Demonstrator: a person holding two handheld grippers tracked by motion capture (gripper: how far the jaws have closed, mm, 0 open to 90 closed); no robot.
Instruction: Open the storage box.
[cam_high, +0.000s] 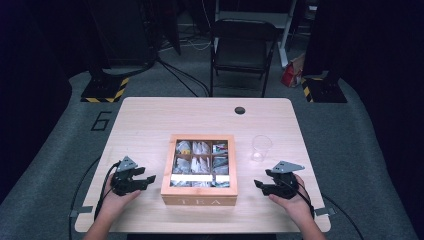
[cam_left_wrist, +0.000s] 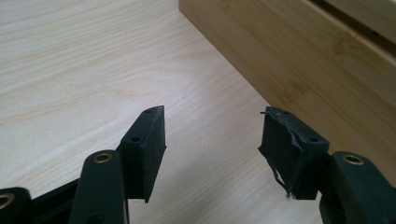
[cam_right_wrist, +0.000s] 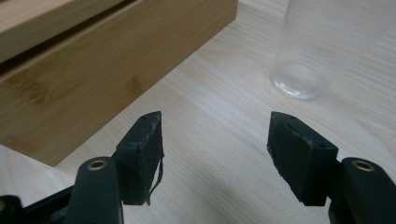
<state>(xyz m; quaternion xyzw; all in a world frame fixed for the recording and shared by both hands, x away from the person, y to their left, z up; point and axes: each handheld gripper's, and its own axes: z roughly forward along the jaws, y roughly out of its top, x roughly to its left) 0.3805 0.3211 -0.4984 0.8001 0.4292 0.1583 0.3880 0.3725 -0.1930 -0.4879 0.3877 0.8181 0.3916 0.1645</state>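
A wooden tea box (cam_high: 199, 170) with a glass lid sits mid-table, several tea bags visible in its compartments; "TEA" is on its front. My left gripper (cam_high: 148, 180) rests on the table left of the box, open with nothing between its jaws. In the left gripper view the box's side wall (cam_left_wrist: 299, 60) lies ahead of the gripper (cam_left_wrist: 212, 133). My right gripper (cam_high: 258, 185) rests right of the box, open with nothing held. In the right gripper view, past the gripper (cam_right_wrist: 215, 137), the box's side (cam_right_wrist: 93, 79) is on the left and a clear plastic cup (cam_right_wrist: 317, 46) stands upright ahead.
The clear cup (cam_high: 261, 147) stands to the right of the box. A round cable hole (cam_high: 240, 110) is near the table's far edge. A black folding chair (cam_high: 243, 50) stands beyond the table. Bare tabletop (cam_high: 140, 125) surrounds the box.
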